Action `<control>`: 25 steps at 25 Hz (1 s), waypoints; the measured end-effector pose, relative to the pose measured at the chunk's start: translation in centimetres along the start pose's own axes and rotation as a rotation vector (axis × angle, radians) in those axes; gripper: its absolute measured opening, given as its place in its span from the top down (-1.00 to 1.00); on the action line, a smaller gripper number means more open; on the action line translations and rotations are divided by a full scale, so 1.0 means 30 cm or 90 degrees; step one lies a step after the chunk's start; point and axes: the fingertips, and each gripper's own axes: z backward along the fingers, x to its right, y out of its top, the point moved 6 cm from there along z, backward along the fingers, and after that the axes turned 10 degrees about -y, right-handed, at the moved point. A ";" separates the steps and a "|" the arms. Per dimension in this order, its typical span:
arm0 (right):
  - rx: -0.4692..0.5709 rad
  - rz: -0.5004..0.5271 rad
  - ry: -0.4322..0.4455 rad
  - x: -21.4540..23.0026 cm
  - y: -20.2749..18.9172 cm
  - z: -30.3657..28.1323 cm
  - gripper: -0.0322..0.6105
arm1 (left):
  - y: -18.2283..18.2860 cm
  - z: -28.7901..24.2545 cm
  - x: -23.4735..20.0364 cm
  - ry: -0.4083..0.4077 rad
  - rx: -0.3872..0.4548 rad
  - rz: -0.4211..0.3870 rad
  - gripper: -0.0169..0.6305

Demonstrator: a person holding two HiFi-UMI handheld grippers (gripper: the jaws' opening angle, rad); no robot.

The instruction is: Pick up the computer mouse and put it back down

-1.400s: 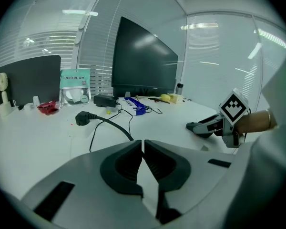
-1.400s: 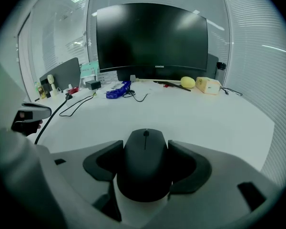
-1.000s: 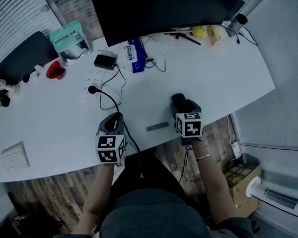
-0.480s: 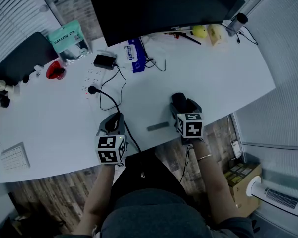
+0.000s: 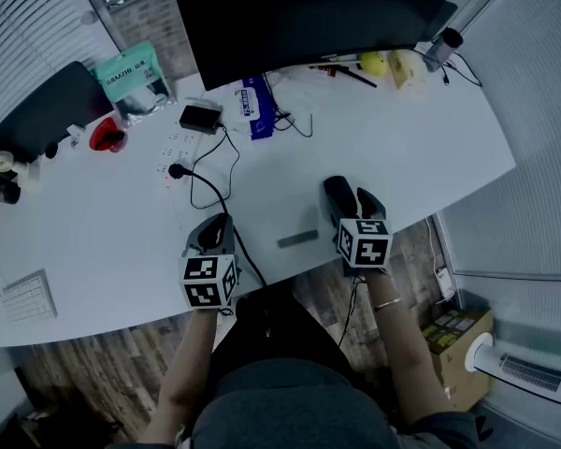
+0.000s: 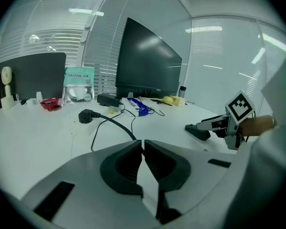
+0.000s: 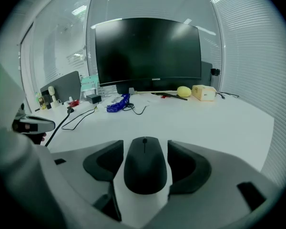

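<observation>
Since a sec earlier the R gripper (image 7: 145,143) had shifted a bit toward the desk's front edge in the head view, and its marker cube (image 5: 365,242) had tipped more. The L gripper (image 6: 143,142) and the desk clutter sat where they were.

R jaws had just eased in a touch. They stood wide apart w/ the black mouse (image 7: 144,168) between them, a thin sliver of gap each side, pads not pressing. Mouse lay flat on the white desk (image 5: 402,148) near the front edge, scroll wheel end toward the monitor (image 7: 148,51).

L jaws were together, only a hairline slit. A black cable (image 6: 116,124) ran from its plug (image 6: 86,116) to behind the tips; couldn't tell if it touched them.

Writing:
- Small logo on the monitor's lower bezel looked like "coocaa", too small to be sure.
- Teal packet (image 5: 131,75) at back left read approx. "SAMZHE".
- Blue packet (image 5: 254,96) under the monitor had print, unreadable.

Containers etc.:
- A dark coil showed through the teal packet's clear window.
- Red dish (image 5: 105,136) sat near the teal packet, contents not clear.
- Pale box (image 5: 407,64) stood at back right w/ a yellow round thing (image 5: 374,61) just beside it.
- Black adapter (image 5: 198,118) lay near the blue packet.
- White keyboard (image 5: 26,296) corner showed at front left.
</observation>
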 end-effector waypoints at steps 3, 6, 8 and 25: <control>0.013 -0.015 -0.004 -0.007 0.011 0.038 0.03 | 0.005 0.006 0.006 -0.007 0.004 -0.005 0.85; 0.026 -0.026 -0.004 -0.022 0.014 0.082 0.11 | 0.004 0.016 0.018 -0.017 0.008 -0.009 0.85; 0.037 -0.030 -0.003 -0.035 0.016 0.115 0.16 | 0.005 0.024 0.025 -0.023 0.011 -0.014 0.85; 0.092 -0.055 -0.014 -0.158 -0.011 0.321 0.57 | 0.016 0.141 0.031 -0.034 0.035 -0.061 0.85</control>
